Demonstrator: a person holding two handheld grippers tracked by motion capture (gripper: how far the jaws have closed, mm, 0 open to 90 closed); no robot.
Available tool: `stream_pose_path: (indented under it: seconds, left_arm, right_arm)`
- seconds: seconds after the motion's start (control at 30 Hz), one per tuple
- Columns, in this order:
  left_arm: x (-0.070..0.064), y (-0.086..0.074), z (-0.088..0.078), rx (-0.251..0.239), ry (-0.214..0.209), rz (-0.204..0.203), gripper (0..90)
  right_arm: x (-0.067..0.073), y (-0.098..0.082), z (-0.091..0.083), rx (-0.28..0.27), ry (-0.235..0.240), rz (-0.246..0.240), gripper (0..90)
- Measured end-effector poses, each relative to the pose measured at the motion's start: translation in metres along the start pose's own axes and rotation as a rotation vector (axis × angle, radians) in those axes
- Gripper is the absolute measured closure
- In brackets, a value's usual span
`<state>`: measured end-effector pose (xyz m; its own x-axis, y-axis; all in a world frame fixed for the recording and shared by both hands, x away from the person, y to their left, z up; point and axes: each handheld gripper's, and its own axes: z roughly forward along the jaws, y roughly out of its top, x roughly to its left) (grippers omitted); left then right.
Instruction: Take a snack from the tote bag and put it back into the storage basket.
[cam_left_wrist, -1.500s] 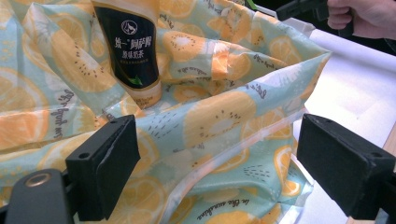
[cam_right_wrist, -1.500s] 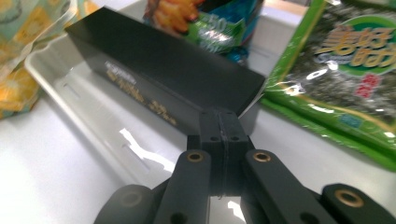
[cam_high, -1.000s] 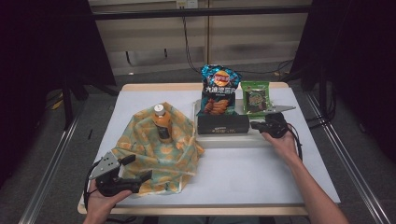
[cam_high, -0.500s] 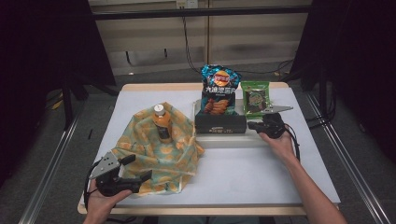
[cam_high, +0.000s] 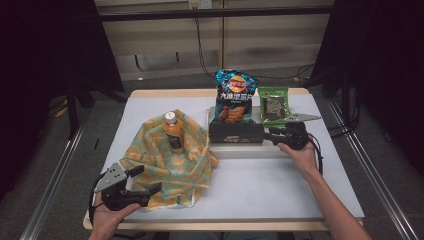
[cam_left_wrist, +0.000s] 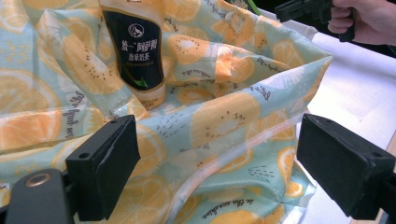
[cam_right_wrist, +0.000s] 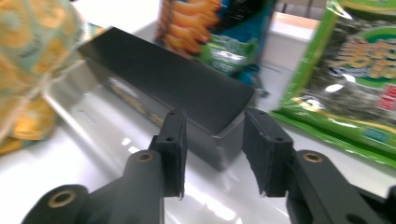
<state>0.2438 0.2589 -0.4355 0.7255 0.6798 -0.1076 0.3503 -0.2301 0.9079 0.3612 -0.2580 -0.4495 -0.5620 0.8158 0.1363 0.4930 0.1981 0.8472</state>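
Black box (cam_right_wrist: 187, 91) end sits between right gripper (cam_right_wrist: 212, 154) jaws, just opened, not pressing: may slip. Left gripper (cam_left_wrist: 229, 168) wide over fabric bag (cam_high: 170, 160).

We hold our left claw (cam_high: 145, 181) wide open near the desk's front-left corner; our right claw (cam_high: 267, 134), jaws just opening, points left.

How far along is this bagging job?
Done: the orange drink bottle already stands in the orange-print fabric bag. In hand: the right gripper, jaws just opening, straddles the long black box's end. Left: box, blue chip bag, green seaweed packet.
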Motion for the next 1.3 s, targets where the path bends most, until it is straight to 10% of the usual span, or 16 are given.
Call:
stream_pose_path:
  seconds: [1.3]
  left_arm:
    - [0.005,-0.001,-0.002,-0.011,0.008,-0.019,12.7]
  right_arm:
    - [0.147,0.061,0.047,-0.128,0.31,-0.13,38.7]
